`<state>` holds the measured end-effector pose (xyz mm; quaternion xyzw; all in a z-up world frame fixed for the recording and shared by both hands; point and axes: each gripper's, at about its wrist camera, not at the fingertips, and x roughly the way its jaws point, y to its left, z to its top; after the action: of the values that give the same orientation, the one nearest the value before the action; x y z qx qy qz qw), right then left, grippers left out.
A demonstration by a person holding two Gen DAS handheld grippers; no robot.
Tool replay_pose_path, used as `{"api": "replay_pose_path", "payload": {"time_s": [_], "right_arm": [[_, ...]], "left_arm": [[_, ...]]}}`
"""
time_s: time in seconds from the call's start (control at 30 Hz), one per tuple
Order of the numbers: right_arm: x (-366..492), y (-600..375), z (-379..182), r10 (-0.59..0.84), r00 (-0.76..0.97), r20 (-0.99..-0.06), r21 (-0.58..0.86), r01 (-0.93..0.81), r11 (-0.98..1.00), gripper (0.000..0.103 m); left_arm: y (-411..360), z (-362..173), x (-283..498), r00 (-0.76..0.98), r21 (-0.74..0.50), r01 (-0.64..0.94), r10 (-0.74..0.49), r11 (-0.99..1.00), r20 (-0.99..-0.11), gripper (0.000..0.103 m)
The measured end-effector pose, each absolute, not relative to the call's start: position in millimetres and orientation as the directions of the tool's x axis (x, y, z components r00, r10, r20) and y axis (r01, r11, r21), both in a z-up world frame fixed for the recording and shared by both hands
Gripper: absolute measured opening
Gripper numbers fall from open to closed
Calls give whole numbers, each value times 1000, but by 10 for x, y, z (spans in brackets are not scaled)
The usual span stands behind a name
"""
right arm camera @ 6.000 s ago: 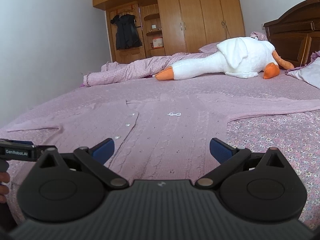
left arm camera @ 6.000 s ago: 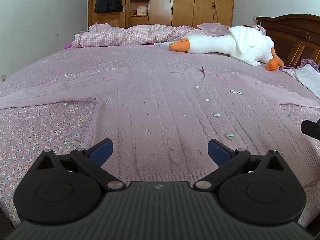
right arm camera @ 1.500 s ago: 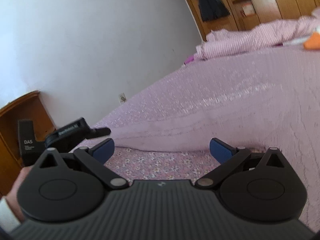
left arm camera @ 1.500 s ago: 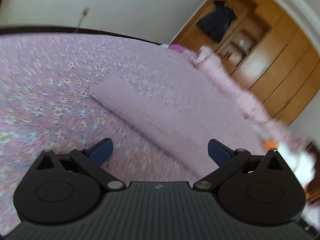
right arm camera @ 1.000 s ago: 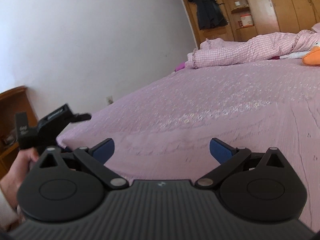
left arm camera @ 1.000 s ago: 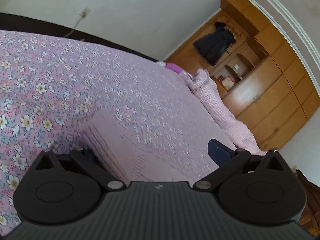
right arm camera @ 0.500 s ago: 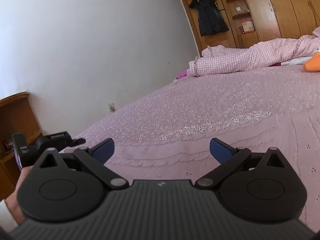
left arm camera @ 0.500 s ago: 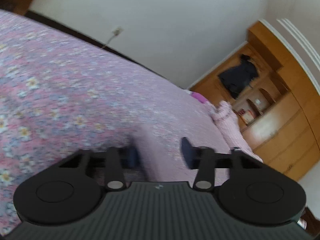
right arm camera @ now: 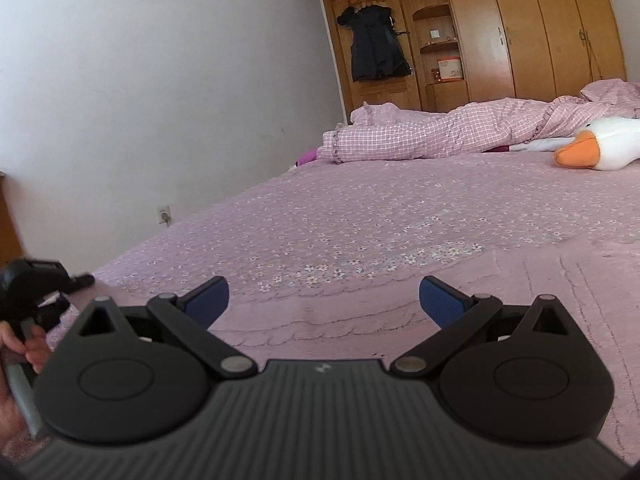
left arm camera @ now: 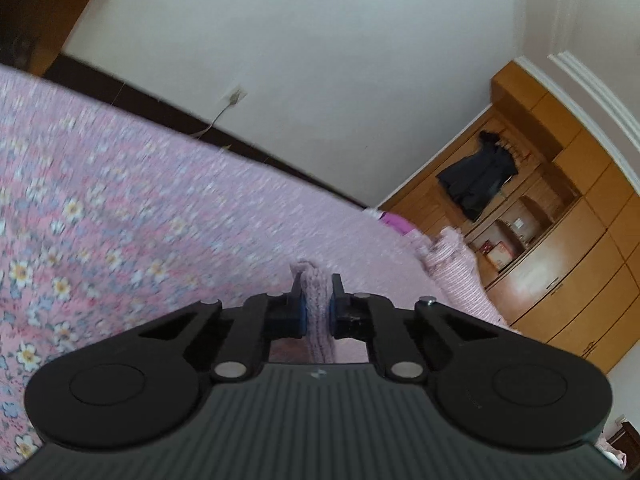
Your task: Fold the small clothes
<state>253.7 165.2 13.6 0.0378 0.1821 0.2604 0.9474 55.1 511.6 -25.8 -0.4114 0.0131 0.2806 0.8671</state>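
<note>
A pink cable-knit cardigan (right arm camera: 540, 280) lies flat on the flowered bedspread (right arm camera: 380, 216), its sleeve (right arm camera: 320, 328) stretching left across the right wrist view. My left gripper (left arm camera: 316, 308) is shut on the sleeve cuff (left arm camera: 314, 292), which bunches up between the blue pads. Seen from the right wrist, that same left gripper (right arm camera: 40, 280) sits at the far left edge, held by a hand (right arm camera: 28, 348). My right gripper (right arm camera: 324, 300) hangs open just above the sleeve, nothing between its fingers.
A rumpled pink checked duvet (right arm camera: 440, 132) and a white goose plush (right arm camera: 592, 148) lie at the far end of the bed. Wooden wardrobes (right arm camera: 520, 28) with a dark coat (right arm camera: 376, 48) line the back wall. A white wall (left arm camera: 320, 80) runs along the bed's left side.
My left gripper went from open over the sleeve end to shut on the cuff and has tilted up. The right gripper stayed open and drifted slightly along the sleeve.
</note>
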Motion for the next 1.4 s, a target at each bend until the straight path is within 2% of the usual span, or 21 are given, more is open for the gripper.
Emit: {"api": "replay_pose_path", "payload": {"time_s": [0.2, 0.37, 0.5, 0.77, 0.93, 1.1, 1.17, 1.4], "right_arm": [[2599, 1436, 171, 469, 817, -335, 169, -438, 883, 103], [2679, 1129, 250, 413, 849, -330, 173, -375, 911, 103], [2728, 773, 332, 393, 855, -339, 225, -332, 916, 103], [2744, 56, 470, 300, 887, -350, 171, -255, 952, 103], [2743, -292, 542, 255, 907, -336, 154, -214, 965, 103], [2719, -566, 637, 227, 920, -319, 146, -189, 971, 103], [2698, -691, 668, 224, 922, -317, 154, -183, 971, 103], [2657, -1017, 672, 212, 919, -332, 137, -175, 975, 103]], "left_arm": [[4850, 182, 706, 872, -661, -448, 457, 601, -176, 10], [4416, 536, 903, 909, -613, -389, 394, 688, -135, 10], [3917, 722, 1132, 935, -566, -346, 326, 749, -140, 10], [2754, 862, 1635, 965, -441, -253, 191, 861, -179, 10], [2152, 899, 1804, 969, -379, -220, 156, 899, -192, 10], [1822, 978, 1990, 970, -320, -199, 140, 926, -198, 10], [1715, 1029, 2019, 974, -350, -175, 110, 920, -197, 10], [1348, 1150, 2121, 974, -326, -159, 94, 932, -208, 10]]}}
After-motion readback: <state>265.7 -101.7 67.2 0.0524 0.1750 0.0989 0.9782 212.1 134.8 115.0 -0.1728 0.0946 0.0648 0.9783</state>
